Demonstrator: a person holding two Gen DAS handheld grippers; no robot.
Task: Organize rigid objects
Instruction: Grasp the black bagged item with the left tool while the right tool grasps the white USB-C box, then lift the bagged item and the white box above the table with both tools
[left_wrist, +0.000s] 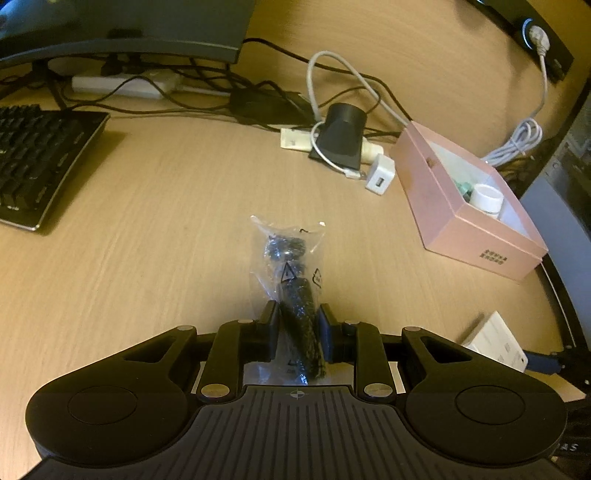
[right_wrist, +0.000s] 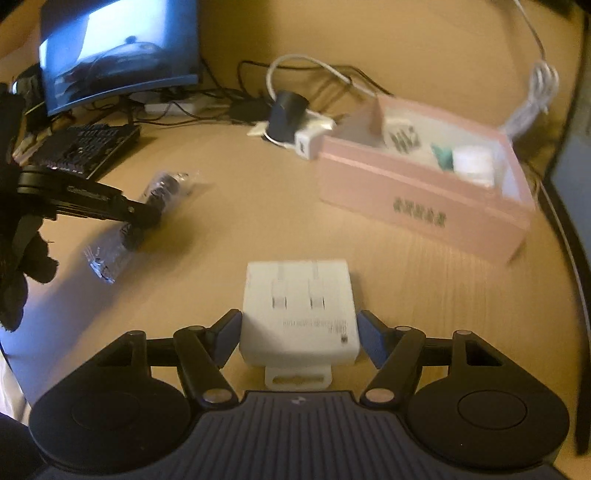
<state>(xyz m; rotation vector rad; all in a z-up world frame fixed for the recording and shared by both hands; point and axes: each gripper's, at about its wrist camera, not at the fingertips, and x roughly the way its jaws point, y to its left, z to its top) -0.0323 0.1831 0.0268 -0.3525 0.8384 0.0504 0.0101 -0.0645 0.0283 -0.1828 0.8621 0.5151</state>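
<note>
Left wrist view showed your left gripper (left_wrist: 298, 317) pinching a clear plastic bag (left_wrist: 291, 258) of dark parts, its pads pressed against the bag's black contents, most of the bag reaching ahead of the fingertips over the wooden desk (left_wrist: 166, 206). Ahead and to the right of those tongs sat the pink box (left_wrist: 476, 236), open, with a white bottle (left_wrist: 485, 199) inside. Your right gripper (right_wrist: 298, 334) stood spread around a white charger block (right_wrist: 299, 314), which lay on the desk between the fingers; both pads appeared just clear of its sides, though blur left contact unsure. The keyboard (left_wrist: 37, 162) lay far ahead-left.
</note>
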